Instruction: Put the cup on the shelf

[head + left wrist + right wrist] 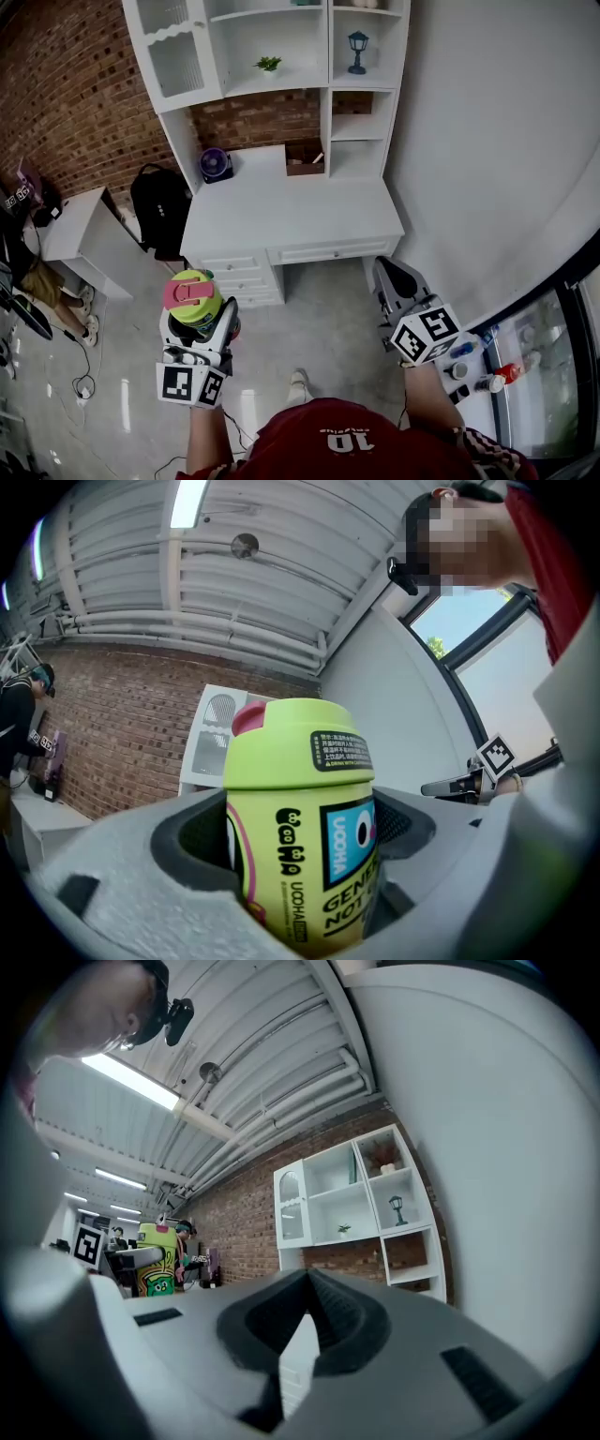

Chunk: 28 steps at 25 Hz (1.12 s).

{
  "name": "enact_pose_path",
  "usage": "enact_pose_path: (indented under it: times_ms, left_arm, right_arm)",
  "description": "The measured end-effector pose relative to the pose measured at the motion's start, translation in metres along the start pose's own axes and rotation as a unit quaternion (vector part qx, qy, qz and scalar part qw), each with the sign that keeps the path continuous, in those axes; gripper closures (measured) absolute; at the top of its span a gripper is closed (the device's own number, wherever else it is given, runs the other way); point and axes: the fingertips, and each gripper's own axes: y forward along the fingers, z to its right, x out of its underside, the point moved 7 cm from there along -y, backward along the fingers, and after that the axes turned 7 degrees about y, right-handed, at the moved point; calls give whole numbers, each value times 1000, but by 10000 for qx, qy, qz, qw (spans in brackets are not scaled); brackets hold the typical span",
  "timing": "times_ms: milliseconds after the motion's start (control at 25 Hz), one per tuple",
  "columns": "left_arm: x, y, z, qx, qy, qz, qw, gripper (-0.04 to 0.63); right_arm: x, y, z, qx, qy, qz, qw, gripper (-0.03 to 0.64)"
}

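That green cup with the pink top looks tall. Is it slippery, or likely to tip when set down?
Probably stiff: the cup keeps its shape between the jaws pressing both sides. Its smooth printed wall may be somewhat slippery. Taller than wide, with a pink cap on top, it might tip if set down tilted.

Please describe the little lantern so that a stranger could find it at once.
Look at the tall white shelf unit above the white desk. In its right-hand column stands a small dark blue street-lantern figurine. The compartment to its left holds a small green plant instead.
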Motion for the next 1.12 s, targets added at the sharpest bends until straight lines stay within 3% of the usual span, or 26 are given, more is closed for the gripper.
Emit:
enact_pose_path:
  times_ms: [280,680,920,1120]
  left_arm:
    - [7,47,-58,15,30,161,9999,183]
    - [34,115,-127,351,-160,258,9989,183]
    - [55,151,-152,621,-731,301,9949,183]
    - [69,174,-151,821,-581,253,9946,183]
  right_arm:
    - [-13,68,-1,38,-133,56,9999,624]
    - [-19,149,-7,244,-217,108,9994,624]
    - [-9,177,-8,402,-425,-91,9982,624]
    - [-4,195,-1,370,-448,-154,9982,624]
